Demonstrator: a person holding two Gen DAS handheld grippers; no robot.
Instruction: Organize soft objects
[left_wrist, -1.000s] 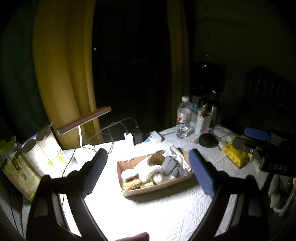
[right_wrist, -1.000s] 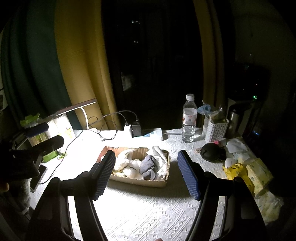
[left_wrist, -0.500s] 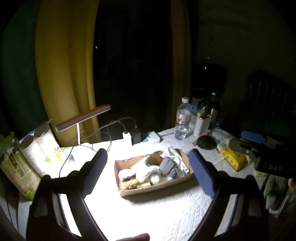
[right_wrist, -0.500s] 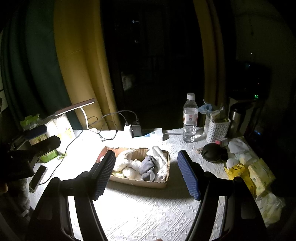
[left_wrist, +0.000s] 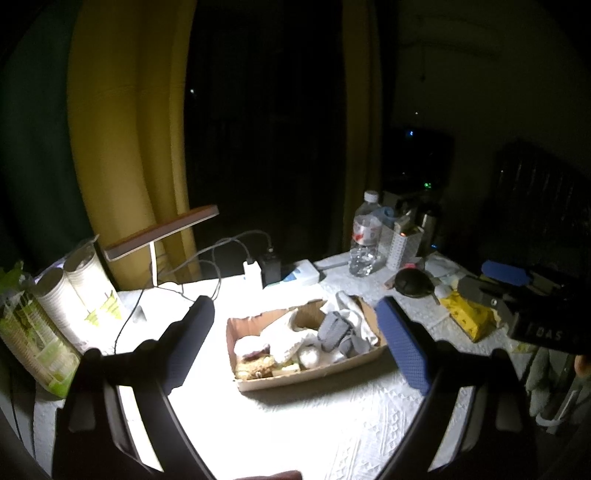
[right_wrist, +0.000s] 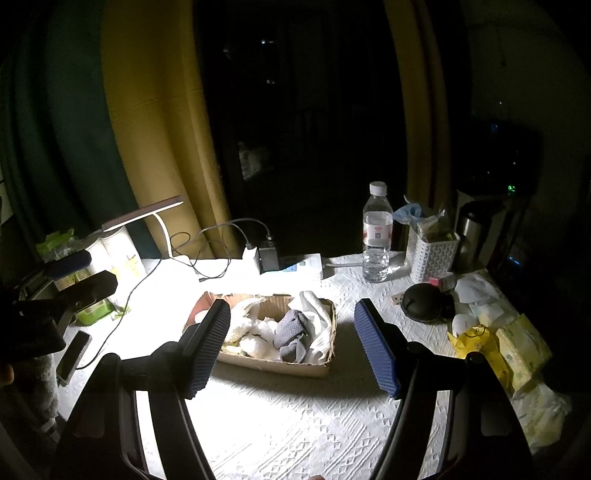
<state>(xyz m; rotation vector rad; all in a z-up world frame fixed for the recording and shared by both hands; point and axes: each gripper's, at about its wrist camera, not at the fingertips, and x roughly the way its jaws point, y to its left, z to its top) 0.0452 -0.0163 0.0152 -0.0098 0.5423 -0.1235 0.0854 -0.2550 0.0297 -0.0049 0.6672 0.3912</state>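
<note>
A shallow cardboard box (left_wrist: 314, 376) (right_wrist: 314, 369) sits mid-table under a lamp. It holds soft items: a grey dotted sock (left_wrist: 334, 330) (right_wrist: 291, 332), white cloths (left_wrist: 354, 314) (right_wrist: 314, 302) and pale bundles (left_wrist: 255, 358) (right_wrist: 255, 343). My left gripper (left_wrist: 295, 343) is open and empty, held above the table before the box. My right gripper (right_wrist: 291, 347) is open and empty, likewise before the box. Each gripper shows at the edge of the other's view: the right (left_wrist: 517, 295), the left (right_wrist: 74, 280).
A desk lamp (left_wrist: 162, 232), cables and a charger (left_wrist: 271, 267), a water bottle (right_wrist: 376, 236), a white basket (right_wrist: 430, 254), a black round object (right_wrist: 424, 306), yellow packets (right_wrist: 509, 350), paper cups (left_wrist: 74, 295) and a phone (right_wrist: 74, 356) ring the table.
Both views have shifted slightly; the box sits a little lower and nearer the centre in the left wrist view. Both grippers stay open and empty.
</note>
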